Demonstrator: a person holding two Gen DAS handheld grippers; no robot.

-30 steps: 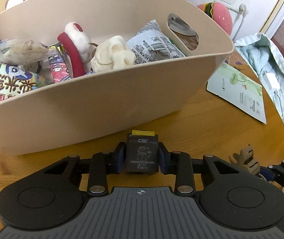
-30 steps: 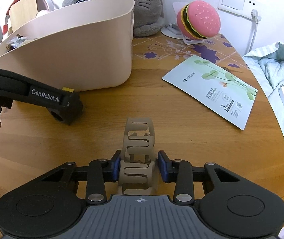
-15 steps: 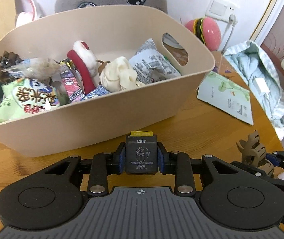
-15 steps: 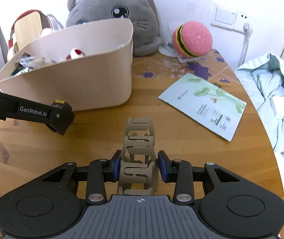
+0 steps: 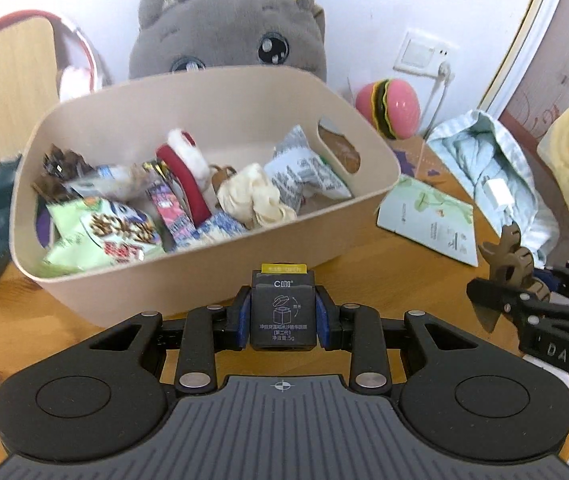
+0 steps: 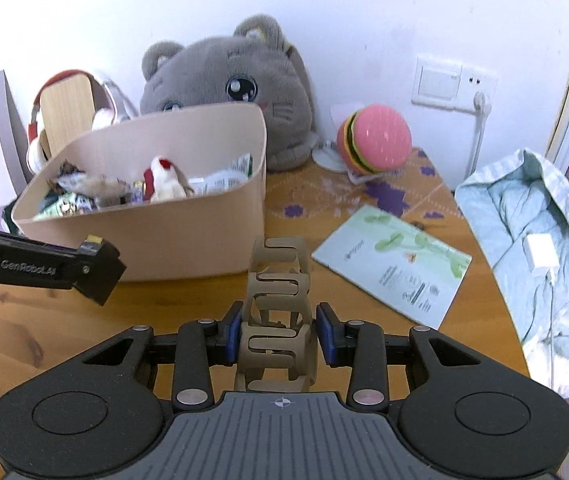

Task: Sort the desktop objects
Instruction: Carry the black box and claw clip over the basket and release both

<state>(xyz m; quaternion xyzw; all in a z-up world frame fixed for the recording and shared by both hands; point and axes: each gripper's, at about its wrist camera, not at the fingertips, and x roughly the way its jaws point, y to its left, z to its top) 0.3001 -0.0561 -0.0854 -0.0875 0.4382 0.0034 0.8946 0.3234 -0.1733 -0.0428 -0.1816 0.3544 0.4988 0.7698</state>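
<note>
Left gripper [image 5: 283, 316] pinches small black box [image 5: 283, 312] near beige bin [image 5: 212, 268] rim; right gripper [image 6: 280, 338] pinches tan hair claw [image 6: 278, 300] over bare wooden table [image 6: 188, 300].

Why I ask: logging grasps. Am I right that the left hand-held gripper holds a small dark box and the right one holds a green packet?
Not quite. The right hand-held gripper holds a tan hair claw clip, as the right wrist view shows; the left hand-held gripper does hold the small dark box.
</note>
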